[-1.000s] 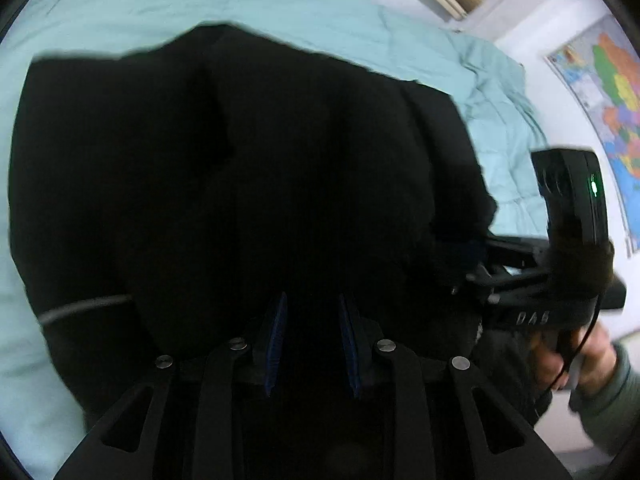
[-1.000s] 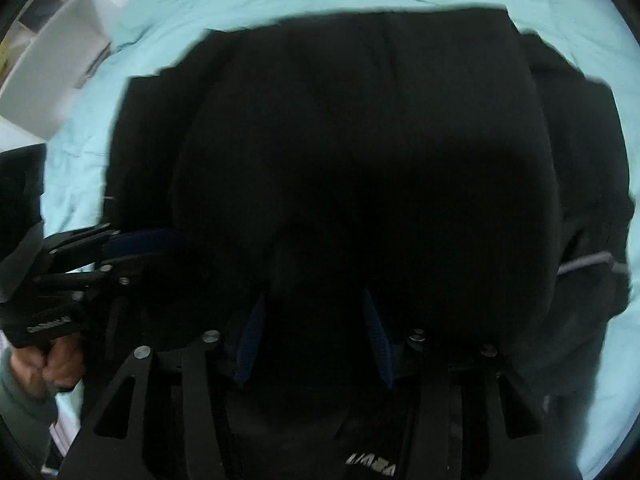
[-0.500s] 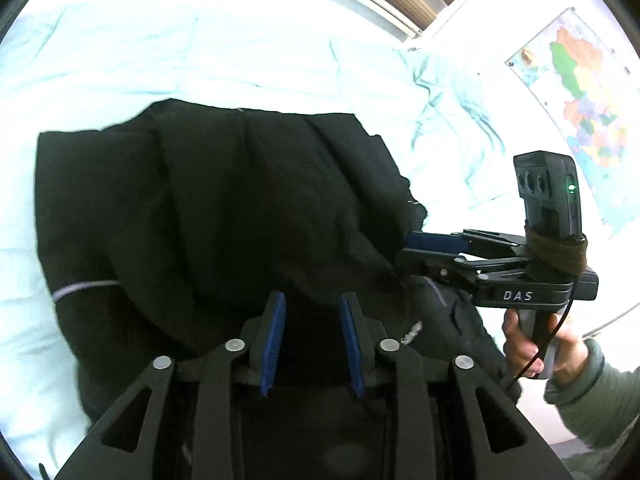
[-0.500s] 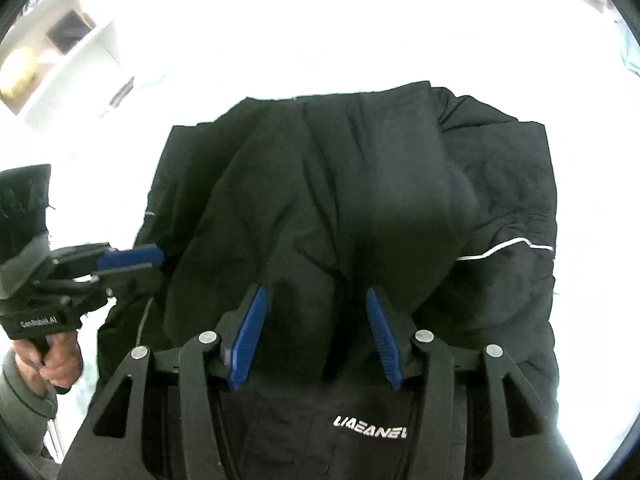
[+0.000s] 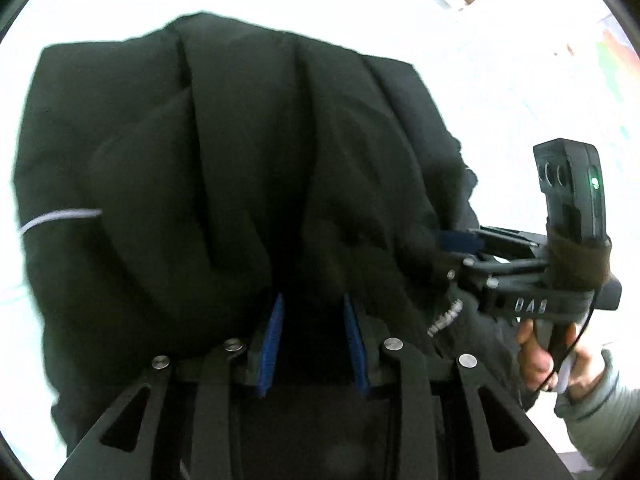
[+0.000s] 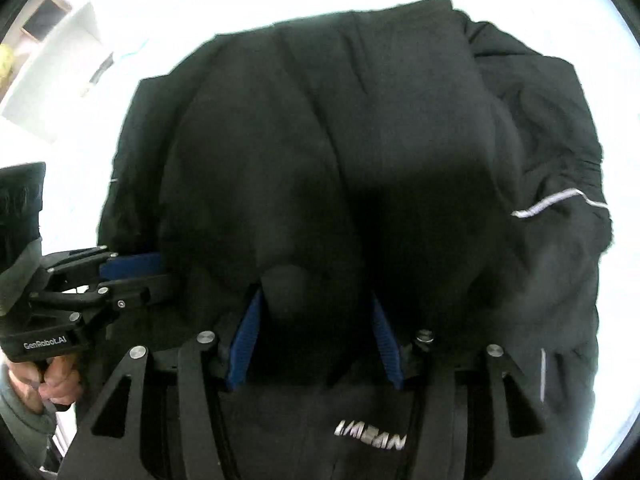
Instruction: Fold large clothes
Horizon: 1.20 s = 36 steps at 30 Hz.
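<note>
A large black padded jacket (image 5: pixel 224 152) with a thin white stripe (image 5: pixel 60 218) on its sleeve lies on the bed, and its near edge is bunched up towards me. My left gripper (image 5: pixel 312 300) is shut on a thick fold of that edge, and the cloth covers its blue pads' tips. In the right wrist view the jacket (image 6: pixel 360 128) fills the middle. My right gripper (image 6: pixel 316 296) is shut on a lump of the same edge above the white lettering (image 6: pixel 370 436). The two grippers stand side by side: right gripper (image 5: pixel 460 248), left gripper (image 6: pixel 132 268).
The bed cover (image 5: pixel 120 8) around the jacket is washed out to white. A wall map (image 5: pixel 616 60) shows at the far right, and a white shelf unit (image 6: pixel 52 64) at the far left. A person's hands (image 5: pixel 536 352) hold the gripper handles.
Both grippers have come up and back a little with the jacket's near edge in them. Folds now run from the jaws across the cloth. The bedding has turned overexposed.
</note>
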### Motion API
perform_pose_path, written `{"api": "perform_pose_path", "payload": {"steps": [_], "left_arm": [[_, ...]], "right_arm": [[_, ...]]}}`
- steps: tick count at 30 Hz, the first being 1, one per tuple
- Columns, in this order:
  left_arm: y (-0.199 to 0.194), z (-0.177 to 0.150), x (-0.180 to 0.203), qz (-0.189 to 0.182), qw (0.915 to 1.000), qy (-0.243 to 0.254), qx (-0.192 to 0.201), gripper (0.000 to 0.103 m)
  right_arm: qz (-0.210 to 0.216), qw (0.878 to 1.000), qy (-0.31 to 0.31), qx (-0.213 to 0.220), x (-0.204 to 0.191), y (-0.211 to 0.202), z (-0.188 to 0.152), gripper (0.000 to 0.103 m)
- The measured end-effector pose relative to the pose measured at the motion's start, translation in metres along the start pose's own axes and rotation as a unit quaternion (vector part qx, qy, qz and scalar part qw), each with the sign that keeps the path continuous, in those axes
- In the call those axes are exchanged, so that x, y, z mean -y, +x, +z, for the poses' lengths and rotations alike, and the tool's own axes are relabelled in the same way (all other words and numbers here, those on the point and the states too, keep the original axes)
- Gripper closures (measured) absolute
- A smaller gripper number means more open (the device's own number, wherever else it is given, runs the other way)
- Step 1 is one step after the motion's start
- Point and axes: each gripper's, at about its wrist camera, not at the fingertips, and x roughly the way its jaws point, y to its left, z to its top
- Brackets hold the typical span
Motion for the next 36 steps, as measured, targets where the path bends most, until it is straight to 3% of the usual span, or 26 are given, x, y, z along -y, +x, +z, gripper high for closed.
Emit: {"api": "perform_pose_path", "payload": {"steps": [3, 9, 18, 21, 27, 36], "left_arm": [[-0.031, -0.022, 0.001, -0.007, 0.9998, -0.012, 0.015, 0.070], [-0.094, -0.086, -0.001, 0.018, 0.9975, -0.050, 0.046, 0.068], [-0.155, -0.166, -0.023, 0.055, 0.9857, -0.132, 0.090, 0.065], [-0.166, -0.181, -0.025, 0.068, 0.9806, -0.155, 0.099, 0.063], [-0.179, -0.214, -0.024, 0.087, 0.9741, -0.187, 0.091, 0.047], [-0.174, -0.256, -0.025, 0.110, 0.9650, -0.228, 0.070, 0.047]], "right_arm": [[0.005, 1.000, 0.006, 0.027, -0.001, -0.032, -0.015, 0.046], [-0.002, 0.998, 0.050, 0.047, 0.018, -0.075, -0.065, 0.042], [-0.020, 0.995, 0.082, 0.056, 0.045, -0.124, -0.141, 0.034], [-0.026, 0.995, 0.083, 0.055, 0.052, -0.138, -0.162, 0.034], [-0.039, 0.995, 0.085, 0.044, 0.064, -0.151, -0.194, 0.033], [-0.061, 0.993, 0.104, 0.012, 0.087, -0.153, -0.230, 0.033]]}}
